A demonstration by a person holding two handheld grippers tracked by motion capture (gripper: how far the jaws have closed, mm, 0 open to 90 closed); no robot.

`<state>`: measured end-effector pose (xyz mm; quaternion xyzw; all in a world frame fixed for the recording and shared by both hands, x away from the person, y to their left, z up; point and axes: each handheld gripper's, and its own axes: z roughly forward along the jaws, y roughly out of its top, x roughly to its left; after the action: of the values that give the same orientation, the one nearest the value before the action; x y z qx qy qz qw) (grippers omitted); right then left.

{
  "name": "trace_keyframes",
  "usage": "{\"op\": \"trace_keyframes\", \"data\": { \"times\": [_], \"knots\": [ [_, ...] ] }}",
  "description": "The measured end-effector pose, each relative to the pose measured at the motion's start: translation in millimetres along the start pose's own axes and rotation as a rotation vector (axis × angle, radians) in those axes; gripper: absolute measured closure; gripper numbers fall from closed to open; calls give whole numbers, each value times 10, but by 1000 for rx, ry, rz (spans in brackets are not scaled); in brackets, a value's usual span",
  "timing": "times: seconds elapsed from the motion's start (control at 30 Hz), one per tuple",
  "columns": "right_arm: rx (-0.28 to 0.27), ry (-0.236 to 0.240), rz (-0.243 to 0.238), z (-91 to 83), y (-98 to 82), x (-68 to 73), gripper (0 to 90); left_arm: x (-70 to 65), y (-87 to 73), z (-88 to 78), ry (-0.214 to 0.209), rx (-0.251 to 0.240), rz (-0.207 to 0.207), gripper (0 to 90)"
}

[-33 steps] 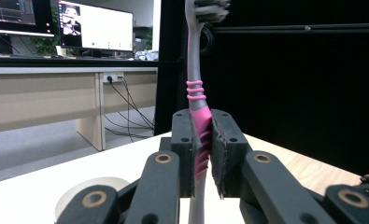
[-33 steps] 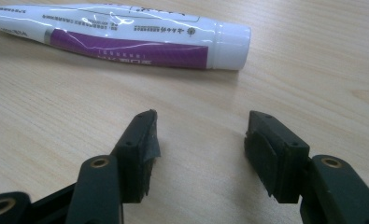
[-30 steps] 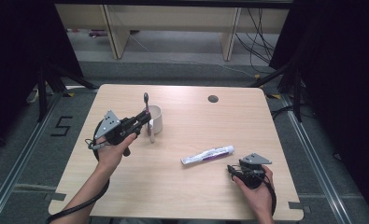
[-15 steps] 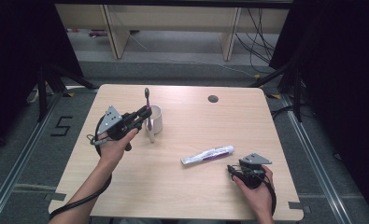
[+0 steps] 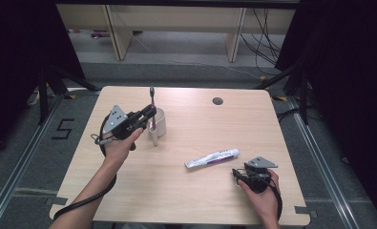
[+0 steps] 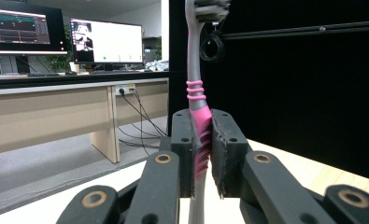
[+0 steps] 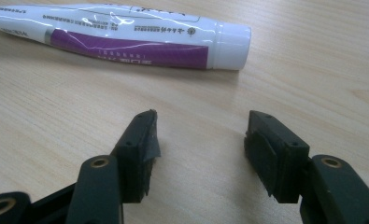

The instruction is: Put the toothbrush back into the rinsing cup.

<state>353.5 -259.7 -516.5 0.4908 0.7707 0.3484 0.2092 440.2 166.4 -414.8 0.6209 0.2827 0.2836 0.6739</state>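
Toothbrush (image 5: 152,114) upright, bristles up, clamped at its pink grip in the left claw (image 5: 148,114), just above the white cup (image 5: 159,122). Beyond the cup, open table (image 5: 195,200). Toothpaste tube (image 5: 212,158) lying flat well off, just ahead of the released right claw (image 7: 198,149).

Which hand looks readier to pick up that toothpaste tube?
The right. Its claw stands open and empty on the table just short of the tube, facing it. The left claw is busy: it is shut on the toothbrush, held upright by the cup.
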Motion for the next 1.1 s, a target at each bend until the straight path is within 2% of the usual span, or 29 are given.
{"op": "trace_keyframes", "data": {
  "times": [1.1],
  "knots": [
    [-3,-1,-6,2,1,-3,441,88,-160,21,38,34,22,801]
  ]
}}
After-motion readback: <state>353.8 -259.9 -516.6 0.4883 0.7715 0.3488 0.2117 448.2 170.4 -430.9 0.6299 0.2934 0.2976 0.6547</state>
